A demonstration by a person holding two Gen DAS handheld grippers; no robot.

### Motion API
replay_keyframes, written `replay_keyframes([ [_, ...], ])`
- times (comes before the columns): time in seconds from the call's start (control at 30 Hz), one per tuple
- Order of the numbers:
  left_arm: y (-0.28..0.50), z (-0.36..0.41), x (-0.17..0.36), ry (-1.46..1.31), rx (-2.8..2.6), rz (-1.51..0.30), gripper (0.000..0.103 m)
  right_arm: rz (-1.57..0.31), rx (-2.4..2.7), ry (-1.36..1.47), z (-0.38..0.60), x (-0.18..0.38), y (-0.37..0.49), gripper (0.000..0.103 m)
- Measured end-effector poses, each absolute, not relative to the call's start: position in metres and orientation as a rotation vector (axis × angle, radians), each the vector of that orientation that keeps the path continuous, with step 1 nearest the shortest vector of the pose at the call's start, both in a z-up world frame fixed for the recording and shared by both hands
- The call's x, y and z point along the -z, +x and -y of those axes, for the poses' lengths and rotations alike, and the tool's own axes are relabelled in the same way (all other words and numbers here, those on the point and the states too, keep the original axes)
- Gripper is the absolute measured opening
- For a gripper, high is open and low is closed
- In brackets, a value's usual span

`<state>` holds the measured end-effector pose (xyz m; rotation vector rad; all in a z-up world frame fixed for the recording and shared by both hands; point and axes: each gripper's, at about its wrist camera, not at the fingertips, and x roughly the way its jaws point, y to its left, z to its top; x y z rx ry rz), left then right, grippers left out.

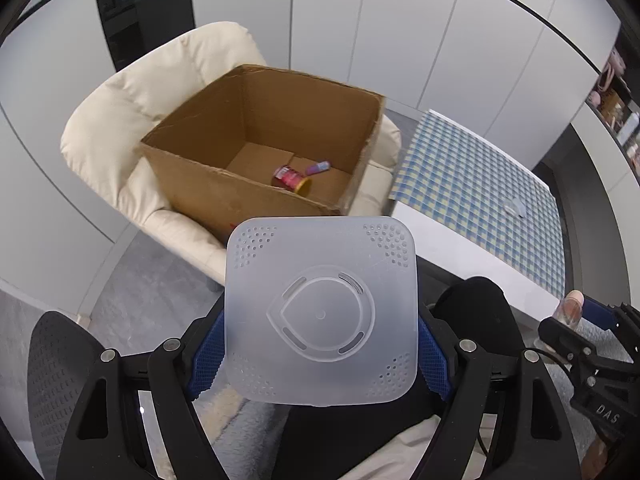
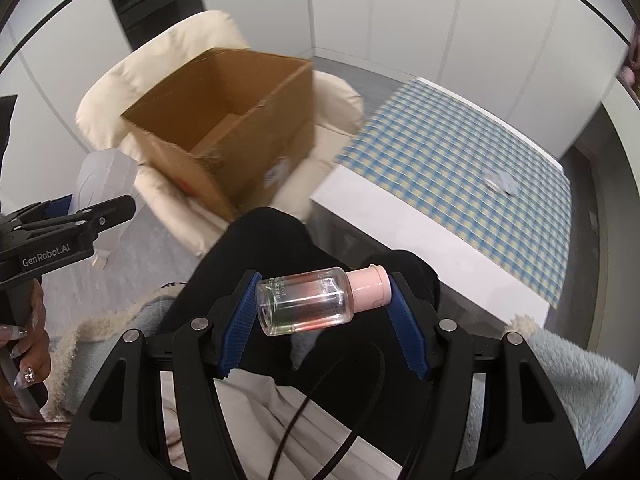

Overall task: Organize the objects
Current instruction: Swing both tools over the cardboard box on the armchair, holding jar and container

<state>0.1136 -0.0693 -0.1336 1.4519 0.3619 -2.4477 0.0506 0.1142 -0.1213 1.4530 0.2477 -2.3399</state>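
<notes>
My left gripper is shut on a translucent white square container, its perforated bottom facing the camera, held in front of an open cardboard box. The box sits on a cream armchair and holds a red can and a small purple item. My right gripper is shut on a clear bottle with a pink cap, held sideways between the blue pads above the person's lap. The box is ahead to the left in the right wrist view.
A low white table with a blue checked cloth stands right of the chair, with a small clear item on it. The person's black-clad knees lie below the grippers. A dark cabinet stands behind the chair.
</notes>
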Motion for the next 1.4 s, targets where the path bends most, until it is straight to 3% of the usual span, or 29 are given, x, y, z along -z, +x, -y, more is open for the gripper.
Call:
replay_keyframes([
  [0.77, 0.084, 0.066, 0.132, 1.474, 2.449, -0.313, 0.082, -0.237, 2.299, 1.445, -0.094, 0.126, 0.026, 0.066],
  [1.4, 0.02, 0.128, 0.11, 1.335, 2.375, -0.288, 0.082, -0.278, 2.269, 1.309, -0.017, 0.106, -0.05, 0.066],
])
